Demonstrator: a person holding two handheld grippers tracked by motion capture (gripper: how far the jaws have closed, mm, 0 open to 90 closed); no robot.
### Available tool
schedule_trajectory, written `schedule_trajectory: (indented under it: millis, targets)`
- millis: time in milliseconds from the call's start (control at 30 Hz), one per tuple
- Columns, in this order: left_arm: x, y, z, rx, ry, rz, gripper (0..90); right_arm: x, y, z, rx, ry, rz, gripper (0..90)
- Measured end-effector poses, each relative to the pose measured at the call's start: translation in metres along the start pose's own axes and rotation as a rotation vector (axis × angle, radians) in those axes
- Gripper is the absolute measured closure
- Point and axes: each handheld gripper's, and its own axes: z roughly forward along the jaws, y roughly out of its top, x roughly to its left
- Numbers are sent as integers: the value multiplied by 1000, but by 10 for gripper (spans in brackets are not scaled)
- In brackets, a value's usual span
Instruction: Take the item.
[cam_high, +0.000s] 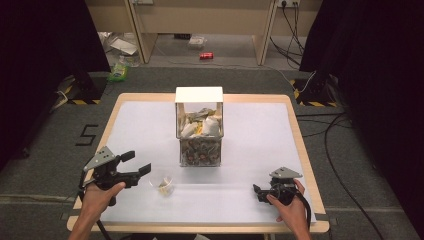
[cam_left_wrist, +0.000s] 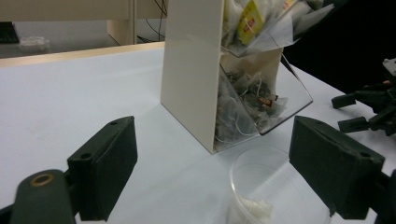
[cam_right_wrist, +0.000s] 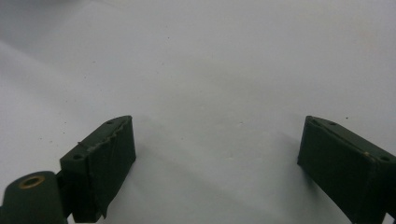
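Left hand-held gripper (cam_high: 136, 163) gapes just beside the plastic cup (cam_high: 165, 185).

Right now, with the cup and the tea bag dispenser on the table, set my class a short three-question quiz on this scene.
1. True or false: the left gripper grips the plastic cup.
2. What lies inside the cup?
3. Where is the tea bag dispenser: A) at the table's left edge; B) mid-table, beyond the cup; C) between the right gripper's fingers?

Key:
1. False; its fingers stand open, clear of the cup.
2. One tea bag.
3. B.
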Motion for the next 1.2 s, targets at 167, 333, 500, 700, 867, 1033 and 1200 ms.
schedule_trajectory:
  millis: [167, 333, 500, 700, 867, 1033, 1200]
  targets:
    - [9, 3, 3, 2, 28, -5, 148, 0, 0, 0, 0, 0, 0, 116]
    - [16, 4, 8, 8, 46, -8, 148, 0, 0, 0, 0, 0, 0, 116]
    - [23, 3, 13, 21, 72, -10, 148, 0, 0, 0, 0, 1, 0, 116]
    - [30, 1, 17, 27, 90, -19, 148, 0, 0, 0, 0, 1, 0, 115]
    - [37, -2, 20, 34, 110, -27, 148, 0, 0, 0, 0, 1, 0, 115]
    - [42, -6, 26, 50, 128, -25, 148, 0, 0, 0, 0, 1, 0, 115]
    - [48, -11, 30, 66, 134, -39, 148, 0, 0, 0, 0, 1, 0, 115]
